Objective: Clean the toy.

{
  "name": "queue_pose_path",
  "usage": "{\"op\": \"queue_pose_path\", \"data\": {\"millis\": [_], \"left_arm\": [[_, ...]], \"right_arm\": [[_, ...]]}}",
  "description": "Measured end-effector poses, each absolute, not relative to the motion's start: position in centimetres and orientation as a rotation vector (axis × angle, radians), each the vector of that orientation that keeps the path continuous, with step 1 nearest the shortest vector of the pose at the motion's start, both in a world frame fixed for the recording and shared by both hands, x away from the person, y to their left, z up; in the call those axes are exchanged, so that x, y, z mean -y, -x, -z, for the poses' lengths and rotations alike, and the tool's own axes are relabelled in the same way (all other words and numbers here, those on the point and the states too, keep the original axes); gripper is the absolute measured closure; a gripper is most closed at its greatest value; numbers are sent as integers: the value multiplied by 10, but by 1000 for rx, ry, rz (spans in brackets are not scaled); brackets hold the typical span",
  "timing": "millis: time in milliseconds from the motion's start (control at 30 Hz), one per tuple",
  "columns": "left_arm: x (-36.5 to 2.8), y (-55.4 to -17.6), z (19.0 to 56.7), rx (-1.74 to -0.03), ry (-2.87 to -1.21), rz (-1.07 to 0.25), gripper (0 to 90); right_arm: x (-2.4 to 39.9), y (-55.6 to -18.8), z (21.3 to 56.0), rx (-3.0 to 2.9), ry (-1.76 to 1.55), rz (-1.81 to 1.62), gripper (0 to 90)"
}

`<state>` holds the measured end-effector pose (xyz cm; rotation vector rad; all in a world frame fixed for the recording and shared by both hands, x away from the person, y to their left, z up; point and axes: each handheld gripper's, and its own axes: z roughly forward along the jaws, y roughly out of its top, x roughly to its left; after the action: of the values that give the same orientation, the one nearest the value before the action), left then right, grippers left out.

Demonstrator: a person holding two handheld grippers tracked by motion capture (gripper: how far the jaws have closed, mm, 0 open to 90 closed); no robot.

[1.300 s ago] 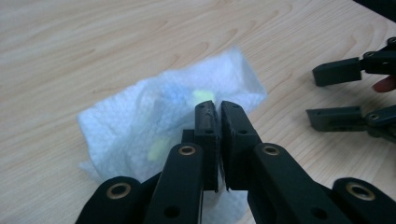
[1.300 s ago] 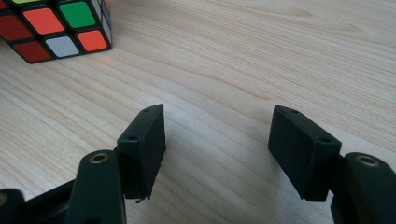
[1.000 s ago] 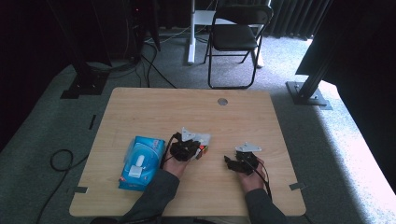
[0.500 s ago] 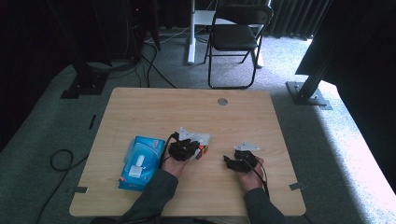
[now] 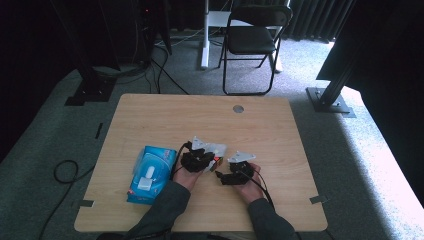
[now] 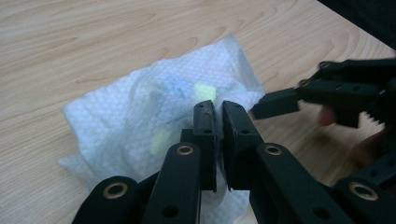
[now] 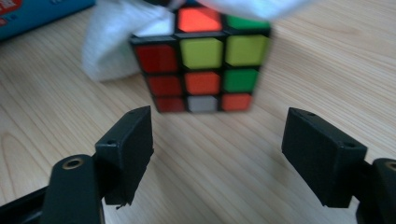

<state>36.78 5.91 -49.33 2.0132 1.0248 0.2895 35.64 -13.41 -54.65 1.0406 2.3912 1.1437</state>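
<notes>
Hands are resting low on the table, the left gripper pinching one white tissue draped over one puzzle cube mid-table, the right gripper, jaws just opening wide, holding nothing before it, one blue tissue pack lying left.

Your right gripper now sits closer to the left gripper. Its jaws have just been opening, nothing between them.
</notes>
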Motion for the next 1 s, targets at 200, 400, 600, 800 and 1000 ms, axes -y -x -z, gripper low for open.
{"op": "queue_pose_path", "data": {"millis": [200, 400, 600, 800, 1000], "left_arm": [[-58, -365, 493, -1022, -2018, -294, 848], [-55, -363, 488, -1006, -1994, -277, 853], [-59, -367, 488, -1013, -1996, -268, 824], [-65, -368, 490, -1029, -1952, -254, 645], [-68, -367, 495, -1061, -1948, -316, 556]], "right_arm": [[117, -364, 547, -2410, -943, -1139, 241], [118, -372, 546, -2408, -941, -1183, 336], [120, -370, 546, -2408, -947, -1176, 285], [131, -363, 547, -2401, -960, -1173, 262], [134, -362, 546, -2394, -968, -1191, 272]]}}
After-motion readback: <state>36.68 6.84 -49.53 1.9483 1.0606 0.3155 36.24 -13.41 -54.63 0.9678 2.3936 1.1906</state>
